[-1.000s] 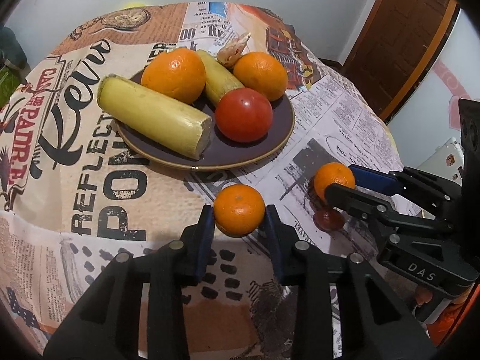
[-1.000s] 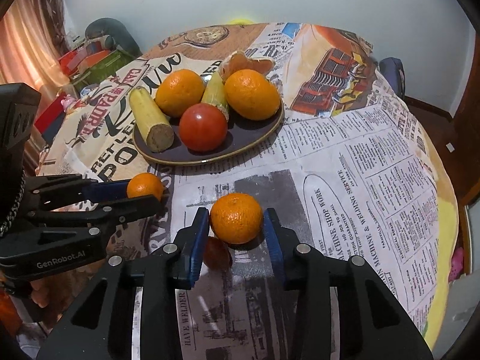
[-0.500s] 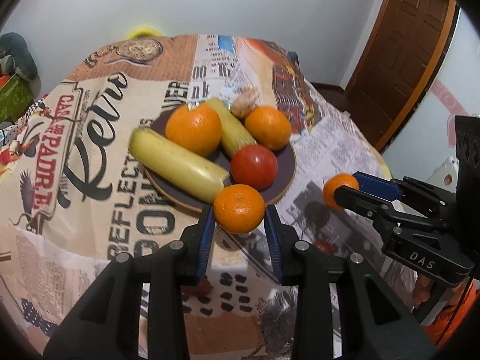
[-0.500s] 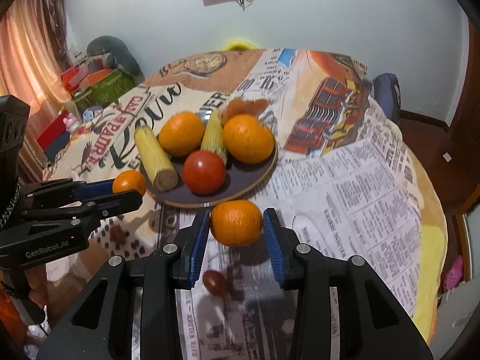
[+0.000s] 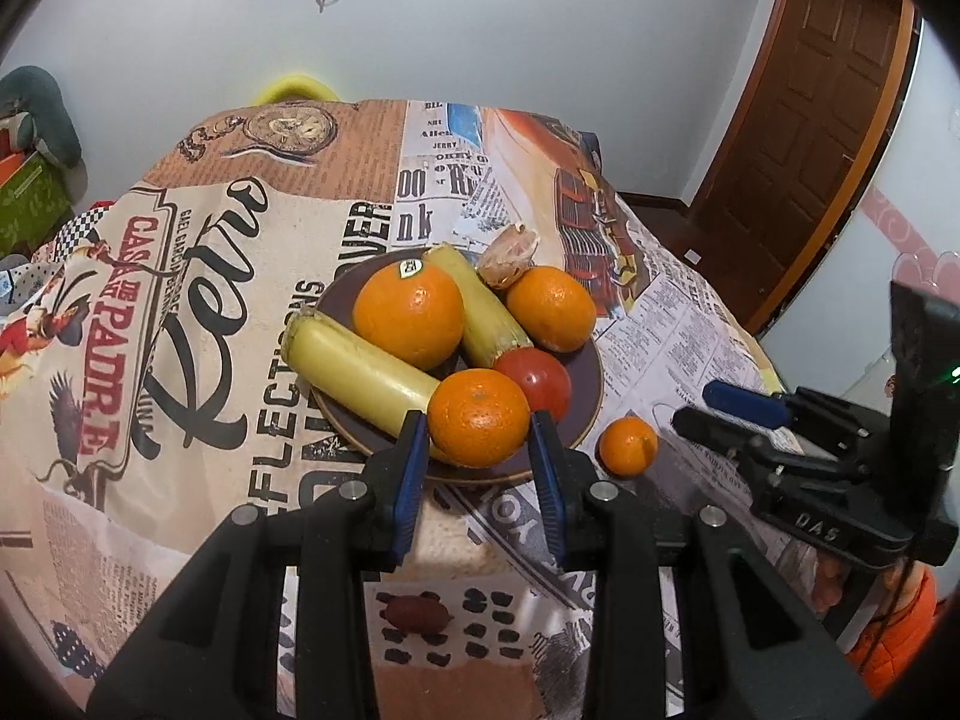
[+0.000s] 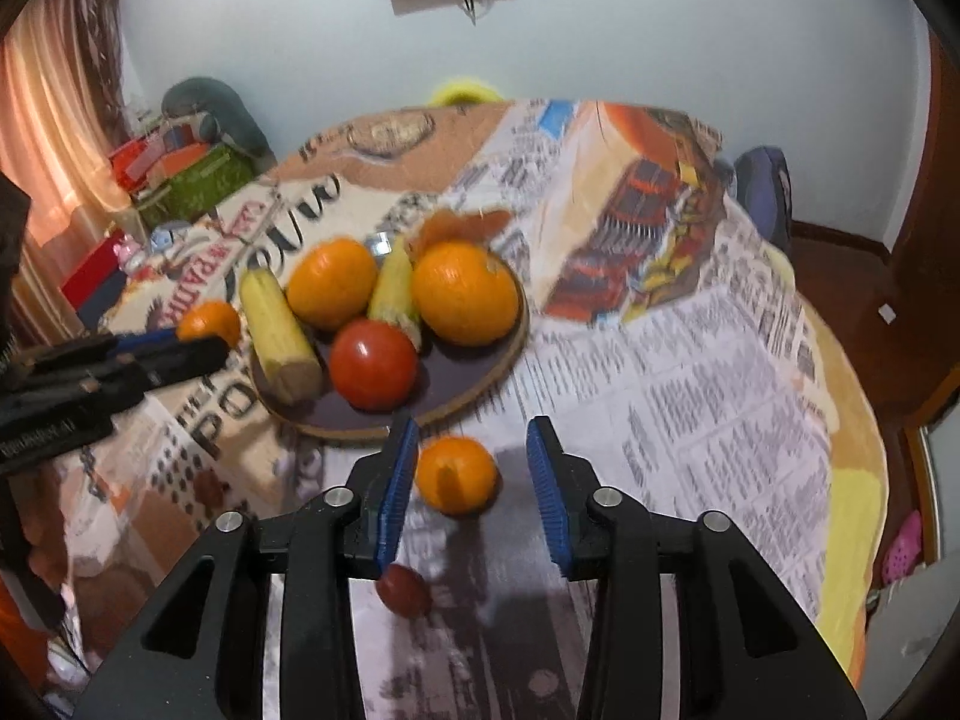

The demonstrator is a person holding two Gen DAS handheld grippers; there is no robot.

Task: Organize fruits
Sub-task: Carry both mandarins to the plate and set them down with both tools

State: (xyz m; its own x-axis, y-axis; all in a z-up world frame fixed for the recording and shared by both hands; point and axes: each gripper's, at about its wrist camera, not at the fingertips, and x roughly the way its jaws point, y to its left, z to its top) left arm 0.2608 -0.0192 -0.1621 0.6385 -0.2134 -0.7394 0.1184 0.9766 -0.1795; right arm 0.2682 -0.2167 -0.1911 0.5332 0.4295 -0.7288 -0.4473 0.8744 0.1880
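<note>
A dark plate (image 5: 585, 414) on the table holds two oranges (image 5: 409, 315), two yellow corn cobs (image 5: 360, 369), a red tomato (image 5: 537, 381) and a peeled piece. My left gripper (image 5: 480, 462) is shut on a small orange (image 5: 478, 418), held above the plate's near rim. My right gripper (image 6: 472, 477) is open, its pads apart. A second small orange (image 6: 457, 474) sits loose between its fingers, beside the plate (image 6: 468, 384). It also shows in the left wrist view (image 5: 628, 446), clear of the right gripper (image 5: 708, 405).
A small dark red fruit (image 6: 403, 590) lies near the right gripper; it also shows low in the left wrist view (image 5: 417, 612). The round table (image 6: 690, 360) has a newspaper-print cloth. Boxes and bags (image 6: 180, 174) stand left; a wooden door (image 5: 810, 120) is right.
Both grippers have risen and pulled back. The right gripper has opened and let go of its orange, which now sits beside the plate. The left still holds its orange.
</note>
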